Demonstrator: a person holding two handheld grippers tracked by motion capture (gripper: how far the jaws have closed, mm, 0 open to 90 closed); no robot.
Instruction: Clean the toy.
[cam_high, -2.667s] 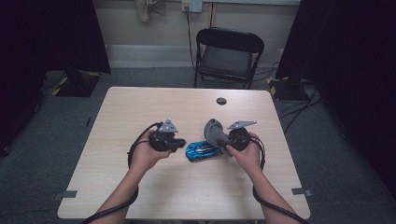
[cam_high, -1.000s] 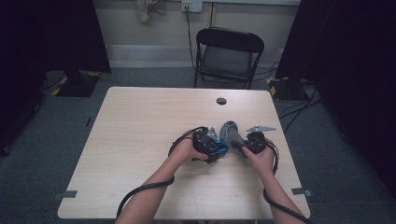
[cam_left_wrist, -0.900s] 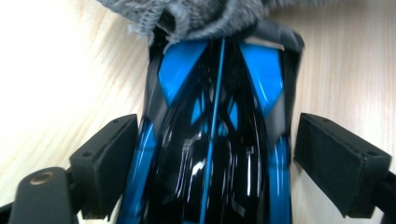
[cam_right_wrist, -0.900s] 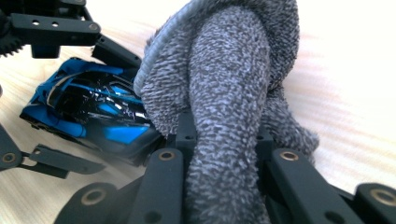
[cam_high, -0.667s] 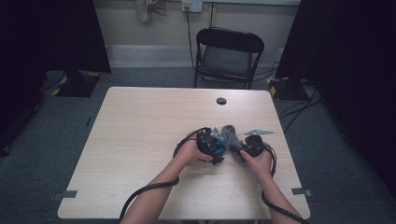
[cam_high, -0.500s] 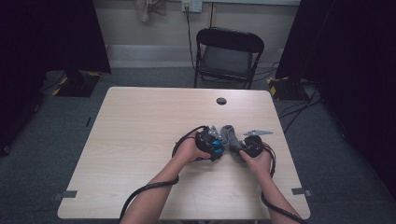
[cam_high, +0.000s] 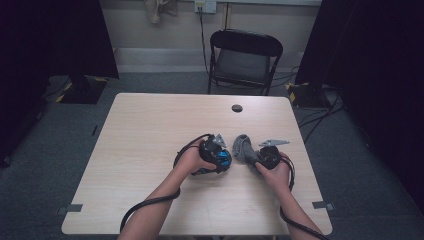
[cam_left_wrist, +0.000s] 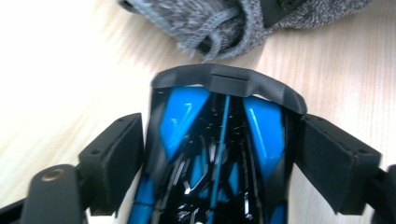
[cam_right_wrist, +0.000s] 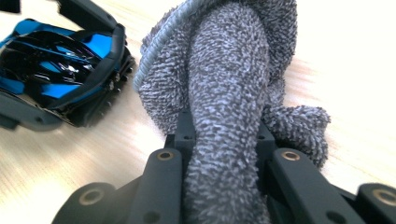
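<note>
Our left gripper (cam_left_wrist: 219, 154) has just been opening its jaws around the blue case (cam_left_wrist: 219, 140), pads off it. Our right gripper (cam_right_wrist: 224, 140) clamps the grey cloth (cam_right_wrist: 233, 70).

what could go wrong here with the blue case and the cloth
1. The left gripper has its fingers on either side of the glossy blue case; whether they press on it is unclear, so the smooth shell might slip or skid across the table.
2. The right gripper pinches a thick fold of the grey cloth; loose folds hang free and could snag on the case's edge.
</note>
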